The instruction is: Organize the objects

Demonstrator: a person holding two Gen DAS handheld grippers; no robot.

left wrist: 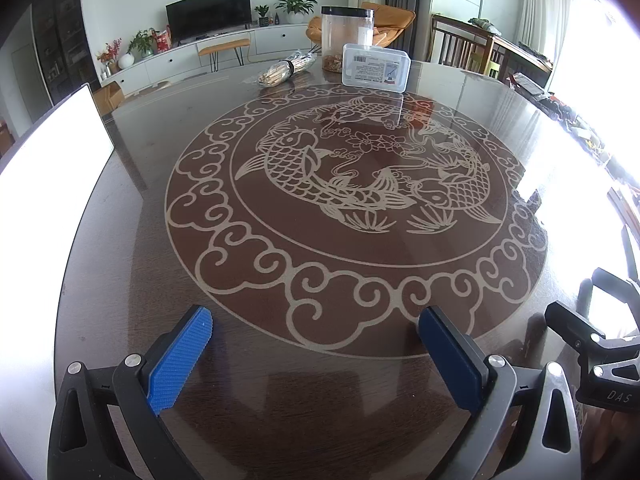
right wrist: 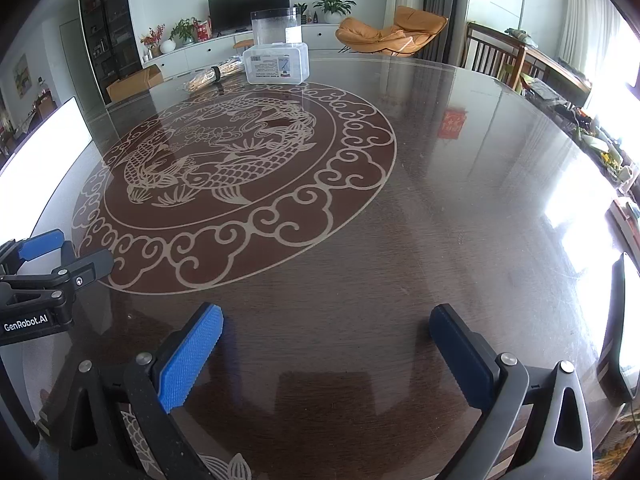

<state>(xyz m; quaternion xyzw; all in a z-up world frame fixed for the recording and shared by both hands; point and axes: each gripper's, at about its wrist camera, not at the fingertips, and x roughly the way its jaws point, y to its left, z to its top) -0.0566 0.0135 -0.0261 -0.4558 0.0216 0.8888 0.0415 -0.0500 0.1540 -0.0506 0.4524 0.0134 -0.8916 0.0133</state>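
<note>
A clear plastic box (left wrist: 376, 67) with a white label stands at the far side of the round dark table (left wrist: 132, 280). Behind it is a tall clear jar (left wrist: 347, 32) with a black lid. A tied bundle of sticks (left wrist: 286, 69) lies left of the box. The right wrist view shows the box (right wrist: 278, 65), the jar (right wrist: 276, 27) and the bundle (right wrist: 210, 75) too. My left gripper (left wrist: 316, 328) is open and empty over the near table edge. My right gripper (right wrist: 326, 326) is open and empty, also near the front edge, far from the objects.
A bright screen (left wrist: 52, 152) stands at the table's left edge. Another screen (right wrist: 622, 320) stands at the right edge. Clutter (left wrist: 576, 120) lies along the far right rim. A wooden chair (right wrist: 496, 60) is behind the table. The right gripper's body (left wrist: 592, 340) shows beside my left one.
</note>
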